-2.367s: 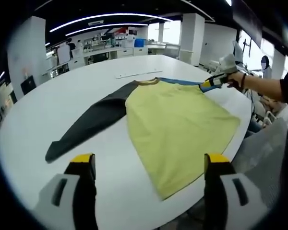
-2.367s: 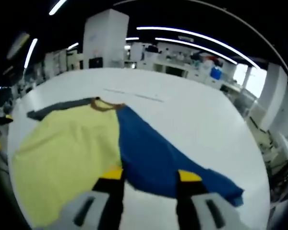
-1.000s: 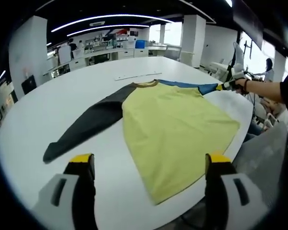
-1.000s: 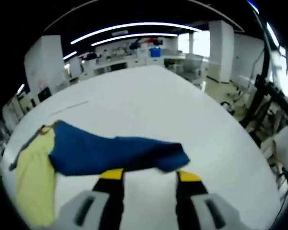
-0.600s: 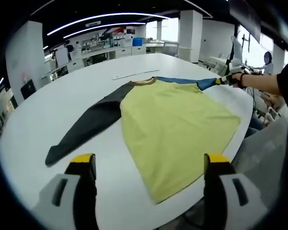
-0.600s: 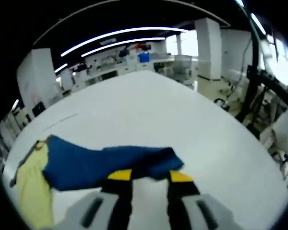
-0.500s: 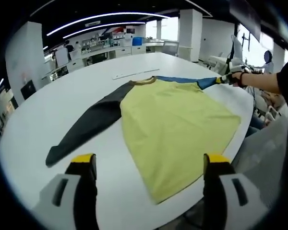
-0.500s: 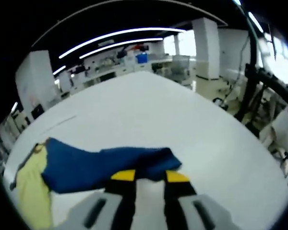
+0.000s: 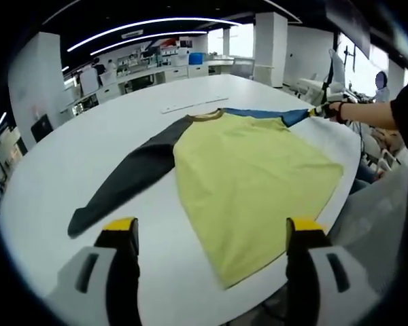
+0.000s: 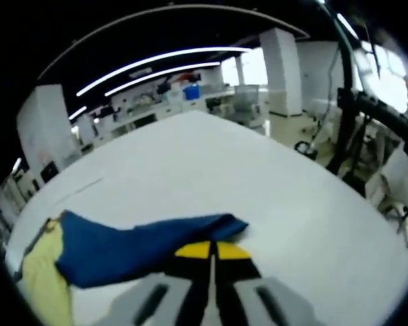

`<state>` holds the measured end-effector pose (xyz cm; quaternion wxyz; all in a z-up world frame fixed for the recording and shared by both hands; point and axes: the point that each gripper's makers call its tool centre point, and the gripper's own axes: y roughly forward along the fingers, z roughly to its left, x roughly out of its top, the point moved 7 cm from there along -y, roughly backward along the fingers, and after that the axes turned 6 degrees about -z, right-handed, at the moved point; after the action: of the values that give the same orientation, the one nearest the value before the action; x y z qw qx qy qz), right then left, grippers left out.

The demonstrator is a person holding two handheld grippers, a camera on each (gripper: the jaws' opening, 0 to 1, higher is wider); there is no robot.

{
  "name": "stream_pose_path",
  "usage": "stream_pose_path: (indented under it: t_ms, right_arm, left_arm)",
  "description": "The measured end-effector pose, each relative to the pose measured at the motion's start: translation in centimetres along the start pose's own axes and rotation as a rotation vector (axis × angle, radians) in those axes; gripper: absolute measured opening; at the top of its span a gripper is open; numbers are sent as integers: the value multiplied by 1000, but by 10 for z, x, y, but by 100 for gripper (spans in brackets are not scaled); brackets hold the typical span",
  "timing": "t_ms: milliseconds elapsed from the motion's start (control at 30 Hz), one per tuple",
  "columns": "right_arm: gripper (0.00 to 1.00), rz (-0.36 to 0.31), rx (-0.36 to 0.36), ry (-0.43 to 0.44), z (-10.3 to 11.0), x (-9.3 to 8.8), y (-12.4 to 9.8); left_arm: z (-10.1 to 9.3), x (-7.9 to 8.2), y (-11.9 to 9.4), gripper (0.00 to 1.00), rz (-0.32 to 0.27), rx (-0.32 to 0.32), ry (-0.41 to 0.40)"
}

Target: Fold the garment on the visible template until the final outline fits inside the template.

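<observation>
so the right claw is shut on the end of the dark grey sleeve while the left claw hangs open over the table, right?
Not quite. The right claw is shut on the end of the blue sleeve, as the right gripper view shows; the dark grey sleeve lies free. The left claw does hang open.

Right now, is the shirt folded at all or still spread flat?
Spread. The shirt's yellow body lies flat on the white table, dark sleeve stretched out one side, blue sleeve the other, its end in the shut right gripper.

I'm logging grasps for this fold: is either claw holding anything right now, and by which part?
The right claw is shut on the blue sleeve of the garment, near its cuff end. The left claw is open over the table, holding nothing.
</observation>
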<state>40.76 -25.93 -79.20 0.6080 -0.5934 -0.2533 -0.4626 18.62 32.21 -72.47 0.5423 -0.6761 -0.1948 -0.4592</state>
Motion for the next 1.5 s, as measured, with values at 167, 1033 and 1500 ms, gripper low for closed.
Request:
stream_pose_path:
  t_ms: [167, 1033, 1500]
  right_arm:
    - [0, -16, 21, -79, -2, 12, -9]
    - [0, 109, 22, -135, -29, 30, -66]
    - [0, 162, 8, -111, -38, 25, -60]
  left_arm:
    - [1, -1, -1, 86, 1, 0, 0]
    - [-10, -1, 6, 86, 11, -46, 31]
    - [-10, -2, 5, 85, 14, -42, 31]
